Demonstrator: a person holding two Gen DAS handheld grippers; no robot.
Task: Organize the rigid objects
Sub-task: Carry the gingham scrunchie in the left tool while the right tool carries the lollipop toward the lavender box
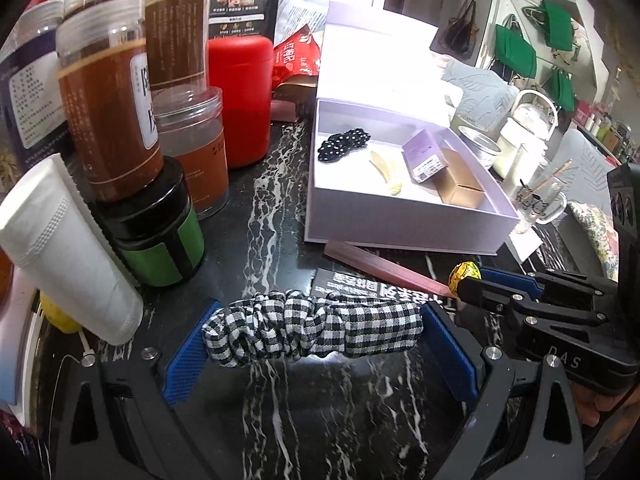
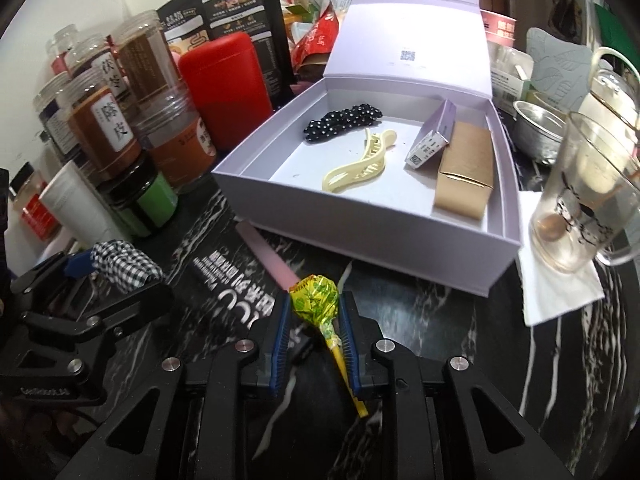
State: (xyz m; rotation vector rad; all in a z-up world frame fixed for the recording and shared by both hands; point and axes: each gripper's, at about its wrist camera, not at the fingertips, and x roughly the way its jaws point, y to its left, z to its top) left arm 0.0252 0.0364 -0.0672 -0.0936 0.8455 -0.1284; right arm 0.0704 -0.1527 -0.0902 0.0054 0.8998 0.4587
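My left gripper is shut on a black-and-white checked scrunchie, held just above the dark marble table; it also shows in the right wrist view. My right gripper is shut on a lollipop in a yellow-green wrapper, its stick running back between the pads; it also shows in the left wrist view. Ahead lies an open lilac box holding a black dotted hair clip, a cream claw clip, a small purple carton and a gold carton.
Jars, a red canister, a green-labelled black jar and a white tube crowd the left. A pink flat stick and a black printed card lie before the box. A glass cup on a napkin stands right.
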